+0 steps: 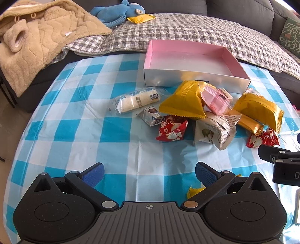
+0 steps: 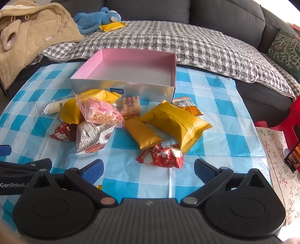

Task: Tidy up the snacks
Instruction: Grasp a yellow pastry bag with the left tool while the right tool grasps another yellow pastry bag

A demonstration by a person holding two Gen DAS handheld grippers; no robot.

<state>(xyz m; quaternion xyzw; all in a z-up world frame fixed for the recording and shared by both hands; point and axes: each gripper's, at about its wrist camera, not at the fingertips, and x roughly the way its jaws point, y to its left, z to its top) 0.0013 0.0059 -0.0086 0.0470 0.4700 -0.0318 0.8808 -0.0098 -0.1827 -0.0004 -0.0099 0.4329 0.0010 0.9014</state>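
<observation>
An empty box (image 1: 195, 78) (image 2: 121, 88), pink inside and silver outside, stands at the far side of the blue-checked table. In front of it lies a heap of wrapped snacks: yellow packs (image 1: 182, 102) (image 2: 176, 122), a pink bag (image 1: 215, 101) (image 2: 101, 111), red candies (image 1: 171, 130) (image 2: 161, 155), a white roll (image 1: 136, 102) (image 2: 54, 107) and a newsprint-patterned pack (image 1: 215, 129) (image 2: 91, 137). My left gripper (image 1: 149, 173) is open, low over the cloth, short of the heap. My right gripper (image 2: 149, 169) is open too, just behind a red candy.
A sofa with a grey checked quilt (image 2: 187, 43) runs behind the table, holding a tan fleece garment (image 1: 33, 43), a blue plush toy (image 1: 120, 11) and one more yellow pack (image 1: 140, 18). A red stool (image 2: 288, 120) and floral cloth (image 2: 281, 169) lie to the right.
</observation>
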